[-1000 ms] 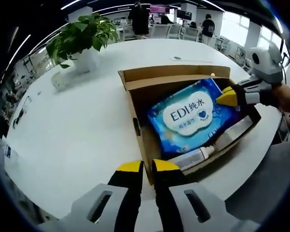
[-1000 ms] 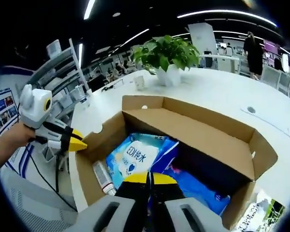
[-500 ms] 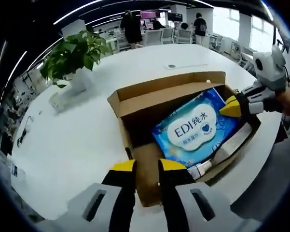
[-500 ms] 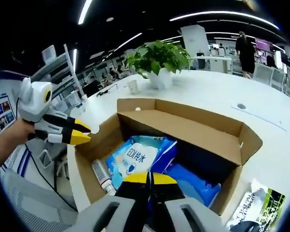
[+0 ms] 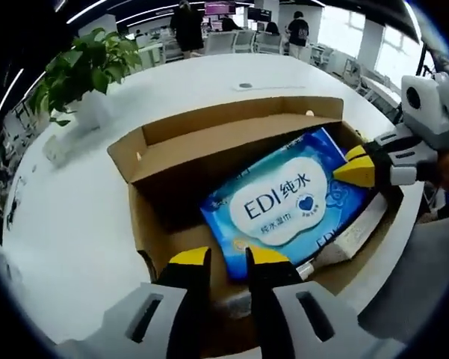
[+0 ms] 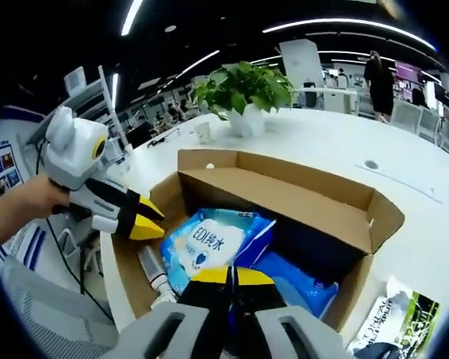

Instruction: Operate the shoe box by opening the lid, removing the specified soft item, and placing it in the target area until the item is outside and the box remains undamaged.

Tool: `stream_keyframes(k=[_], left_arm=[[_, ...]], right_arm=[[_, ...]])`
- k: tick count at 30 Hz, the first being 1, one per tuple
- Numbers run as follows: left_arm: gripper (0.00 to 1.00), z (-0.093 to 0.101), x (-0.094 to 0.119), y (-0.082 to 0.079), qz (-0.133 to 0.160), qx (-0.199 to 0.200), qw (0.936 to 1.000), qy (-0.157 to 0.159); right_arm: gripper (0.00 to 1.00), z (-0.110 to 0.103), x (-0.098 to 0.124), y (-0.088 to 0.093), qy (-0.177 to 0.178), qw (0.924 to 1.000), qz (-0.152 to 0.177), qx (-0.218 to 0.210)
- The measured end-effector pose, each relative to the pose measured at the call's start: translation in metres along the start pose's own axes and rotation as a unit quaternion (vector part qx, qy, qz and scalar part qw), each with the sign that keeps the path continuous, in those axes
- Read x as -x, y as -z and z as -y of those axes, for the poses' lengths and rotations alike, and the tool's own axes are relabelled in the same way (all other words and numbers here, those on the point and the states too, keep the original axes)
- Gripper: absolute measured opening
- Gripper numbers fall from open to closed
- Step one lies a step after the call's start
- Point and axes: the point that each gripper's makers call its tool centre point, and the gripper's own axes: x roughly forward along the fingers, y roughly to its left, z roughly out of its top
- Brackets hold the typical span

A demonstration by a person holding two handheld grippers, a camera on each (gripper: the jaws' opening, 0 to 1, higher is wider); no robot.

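Found the cardboard shoe box (image 5: 164,142) open on the white table (image 5: 67,224), flaps up, undamaged so far; inside lay the blue EDI wet-wipes pack (image 5: 284,198), flat, label up, beside a small white bottle (image 6: 153,273). Left gripper (image 5: 228,258) poised at the box's near wall, jaws slightly parted, holding nothing; right gripper (image 6: 230,275) above the pack's corner, jaws together, nothing visibly caught (seen also from the left gripper view, over the far end). Judged the pack soft, pliant, probably slick in its film; best pinched at an edge or corner seam, not the sagging middle.
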Motion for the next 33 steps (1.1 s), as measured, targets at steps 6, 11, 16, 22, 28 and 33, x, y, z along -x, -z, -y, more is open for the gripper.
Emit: stream_keyframes(k=[6, 11, 16, 22, 28, 33], left_arm=[[0.17, -0.002, -0.015, 0.015, -0.039, 0.008, 0.9992, 0.007], [0.14, 0.002, -0.023, 0.021, -0.05, 0.022, 0.9983, 0.021], [0.13, 0.0, -0.029, 0.021, -0.056, 0.032, 0.9976, 0.026], [0.01, -0.004, -0.03, 0.014, -0.034, -0.001, 0.9993, 0.014], [0.0, -0.005, -0.028, 0.013, -0.025, -0.002, 0.9996, 0.013], [0.0, -0.004, -0.017, 0.009, -0.008, 0.003, 0.9998, 0.017]], right_arm=[[0.0, 0.006, -0.002, 0.006, 0.001, 0.9999, -0.003, -0.015], [0.0, 0.006, -0.002, 0.009, -0.001, 0.9998, -0.006, -0.018], [0.0, 0.007, -0.002, 0.01, -0.002, 0.9999, -0.005, -0.012], [0.0, 0.006, -0.001, 0.01, 0.0, 0.9999, -0.006, -0.011], [0.0, 0.004, 0.001, 0.007, 0.005, 0.9998, -0.004, -0.017], [0.0, 0.005, 0.006, 0.003, 0.006, 0.9996, 0.0, -0.028]])
